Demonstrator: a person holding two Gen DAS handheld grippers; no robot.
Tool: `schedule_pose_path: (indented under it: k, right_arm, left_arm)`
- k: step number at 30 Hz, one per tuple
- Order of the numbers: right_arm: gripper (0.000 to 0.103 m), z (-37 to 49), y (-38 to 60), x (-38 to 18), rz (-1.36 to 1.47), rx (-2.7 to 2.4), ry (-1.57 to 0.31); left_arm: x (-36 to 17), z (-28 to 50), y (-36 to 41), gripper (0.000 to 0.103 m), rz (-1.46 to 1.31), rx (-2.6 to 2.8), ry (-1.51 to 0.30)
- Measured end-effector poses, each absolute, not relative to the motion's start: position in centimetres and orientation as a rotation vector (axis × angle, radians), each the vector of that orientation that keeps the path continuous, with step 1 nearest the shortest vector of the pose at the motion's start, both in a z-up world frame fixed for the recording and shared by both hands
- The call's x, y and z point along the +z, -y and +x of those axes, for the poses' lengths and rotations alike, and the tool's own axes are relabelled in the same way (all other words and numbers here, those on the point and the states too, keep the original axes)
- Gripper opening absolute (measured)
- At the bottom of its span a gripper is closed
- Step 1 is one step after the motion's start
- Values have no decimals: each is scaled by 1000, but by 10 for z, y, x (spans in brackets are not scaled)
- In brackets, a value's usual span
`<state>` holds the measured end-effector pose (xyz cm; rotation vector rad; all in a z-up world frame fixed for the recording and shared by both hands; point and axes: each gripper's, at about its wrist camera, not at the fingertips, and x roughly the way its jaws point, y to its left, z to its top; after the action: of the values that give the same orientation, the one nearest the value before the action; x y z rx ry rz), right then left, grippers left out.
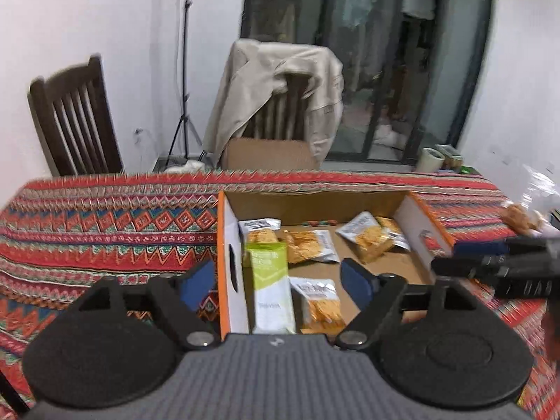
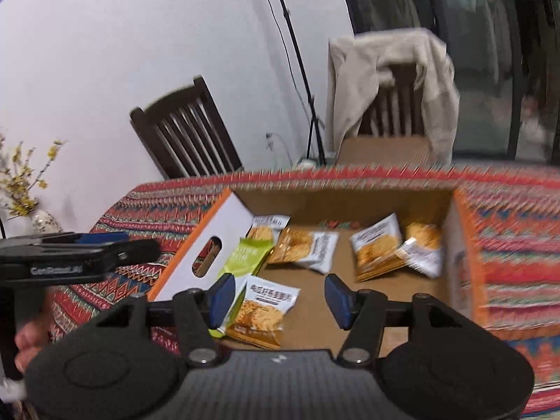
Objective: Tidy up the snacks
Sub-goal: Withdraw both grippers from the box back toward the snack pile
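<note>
An open cardboard box (image 1: 229, 245) with white sides and orange edges lies on the patterned tablecloth (image 1: 105, 231). Inside it are a green-and-white packet (image 1: 269, 280) and several orange-and-white snack packets (image 1: 309, 245). My left gripper (image 1: 276, 283) hovers open over the box's near left corner, one finger outside the left wall and one inside, gripping nothing. My right gripper (image 2: 280, 301) is open above the box's near part; an orange snack packet (image 2: 260, 311) lies below the gap, untouched. Each gripper shows side-on at the other view's edge.
A clear bag with a bun (image 1: 521, 217) lies on the table right of the box. Behind the table stand a dark wooden chair (image 1: 73, 119), a jacket-draped chair (image 1: 280, 94) with a cardboard box on it, and a tripod (image 1: 183, 105). A vase of yellow flowers (image 2: 24, 189) sits far left.
</note>
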<state>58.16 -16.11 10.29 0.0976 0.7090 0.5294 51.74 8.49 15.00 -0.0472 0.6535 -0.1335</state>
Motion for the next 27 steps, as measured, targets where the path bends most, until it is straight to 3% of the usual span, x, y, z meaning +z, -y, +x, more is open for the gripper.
schedule_pose_path:
  k: [2,6,13,19,27]
  right_arm:
    - [69,555,178,123,64,528,-650]
    - [73,492,211,158,-28,500,-526]
    - [93,372,272,182,-77,441,-359]
    - [103,266,311,163,-22,396,-264]
    - [103,169,322,102,79,322,-263]
  left_arm:
    - [165,484,-82,86,-15,-153,-604]
    - [193,409,-76,99,34,-153,-492]
    - [201,282,-67,103,54,-138,-345]
    - [161,186,-67,103,41,-62,-278]
    - [102,107,-58,103,6,-13,-272]
